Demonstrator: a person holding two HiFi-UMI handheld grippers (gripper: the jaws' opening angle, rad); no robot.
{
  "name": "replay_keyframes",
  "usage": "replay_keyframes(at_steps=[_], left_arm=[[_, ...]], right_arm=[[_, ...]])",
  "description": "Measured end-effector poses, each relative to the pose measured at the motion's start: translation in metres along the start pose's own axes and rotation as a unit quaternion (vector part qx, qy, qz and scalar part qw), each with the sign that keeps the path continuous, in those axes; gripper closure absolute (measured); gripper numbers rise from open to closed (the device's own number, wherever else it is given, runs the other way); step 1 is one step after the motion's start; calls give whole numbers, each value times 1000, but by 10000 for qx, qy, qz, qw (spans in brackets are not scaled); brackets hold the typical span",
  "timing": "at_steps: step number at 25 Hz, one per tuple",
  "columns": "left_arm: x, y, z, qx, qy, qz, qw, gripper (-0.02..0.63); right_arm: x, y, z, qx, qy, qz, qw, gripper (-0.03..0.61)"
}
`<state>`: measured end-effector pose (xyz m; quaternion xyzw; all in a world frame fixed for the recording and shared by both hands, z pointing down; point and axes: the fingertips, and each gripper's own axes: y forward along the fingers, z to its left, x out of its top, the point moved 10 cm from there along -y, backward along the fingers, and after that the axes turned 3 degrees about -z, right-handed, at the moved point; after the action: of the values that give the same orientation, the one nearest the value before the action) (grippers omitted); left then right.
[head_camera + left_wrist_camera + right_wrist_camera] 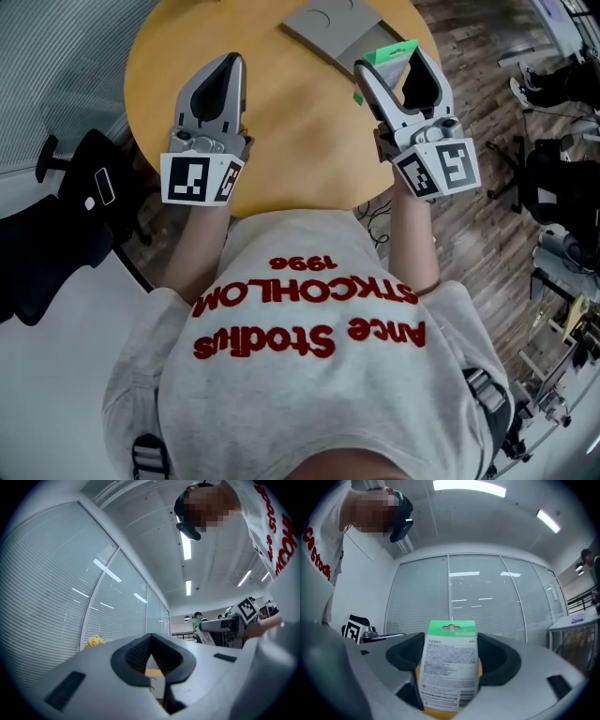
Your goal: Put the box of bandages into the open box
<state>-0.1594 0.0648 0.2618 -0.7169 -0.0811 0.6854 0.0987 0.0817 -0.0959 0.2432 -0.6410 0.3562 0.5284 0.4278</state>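
- Green-topped box of bandages (449, 663) is gripped in the right claw (396, 64), over the surface's (281, 141) far-right edge.
- Left claw's (151, 641) pinched together.
- Grey open box (317, 33) sits at the far edge.

The bench (281, 122) is round, with a smooth ochre-yellow top that carries only soft reflections. The head view shows just part of it: the far edge runs out of the top of the picture, the left edge curves down past grey flooring, and the near edge sweeps across the middle. One thing plainly lies on it, the open box (330, 26), flat and grey, at the far edge, right of the middle and askew to the near edge. Its upper face bears a shallow round mark, and a paler flap folds out toward the bench's right edge.
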Motion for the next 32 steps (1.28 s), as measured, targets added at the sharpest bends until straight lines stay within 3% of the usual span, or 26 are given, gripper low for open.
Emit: replay_keyframes(at_steps=[18, 25, 32], left_arm=[[-27, 42, -20, -769, -357, 164, 9963, 614], [-49, 60, -31, -801, -392, 276, 9956, 614], [-89, 81, -28, -809, -557, 642, 9931, 614]], right_arm=[[-7, -43, -20, -933, 48, 245, 9953, 219], [-25, -46, -42, -1075, 171, 438, 9931, 219], [-62, -41, -65, -1213, 457, 775, 9885, 219]])
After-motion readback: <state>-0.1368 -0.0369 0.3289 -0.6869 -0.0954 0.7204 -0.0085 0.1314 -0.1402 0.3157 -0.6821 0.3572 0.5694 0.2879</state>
